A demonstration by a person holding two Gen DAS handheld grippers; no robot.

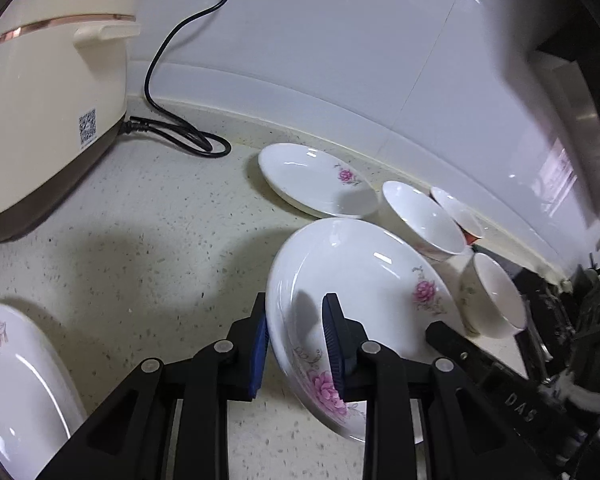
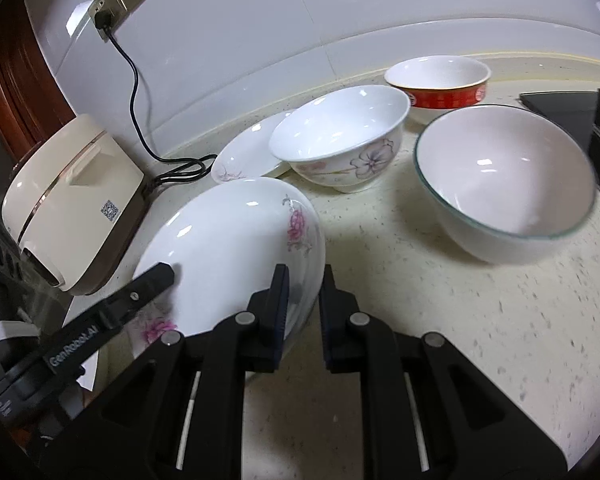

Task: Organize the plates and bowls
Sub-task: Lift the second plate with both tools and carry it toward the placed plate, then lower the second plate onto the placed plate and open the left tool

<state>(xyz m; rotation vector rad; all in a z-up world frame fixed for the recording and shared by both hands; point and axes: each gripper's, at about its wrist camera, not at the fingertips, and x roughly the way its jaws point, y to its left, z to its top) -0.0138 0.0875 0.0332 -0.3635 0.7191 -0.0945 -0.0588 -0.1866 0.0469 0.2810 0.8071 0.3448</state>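
Observation:
A white plate with pink flowers (image 1: pixel 360 280) is tilted above the speckled counter; both grippers hold its rim. My left gripper (image 1: pixel 296 320) is shut on its left rim. My right gripper (image 2: pixel 304 280) is shut on its right rim (image 2: pixel 236 240). A second flowered plate (image 1: pixel 316 180) lies flat near the wall, also in the right wrist view (image 2: pixel 244 152). A third plate (image 1: pixel 16 380) lies at the lower left. A flowered bowl (image 2: pixel 340 144), a red bowl (image 2: pixel 440 84) and a green-rimmed bowl (image 2: pixel 504 180) stand on the counter.
A cream rice cooker (image 1: pixel 48 92) stands at the left, its black cord (image 1: pixel 180 132) running up the tiled wall to a socket (image 2: pixel 104 12). A dark stove top (image 2: pixel 560 108) lies at the far right. The right gripper's arm (image 1: pixel 500 384) crosses low right.

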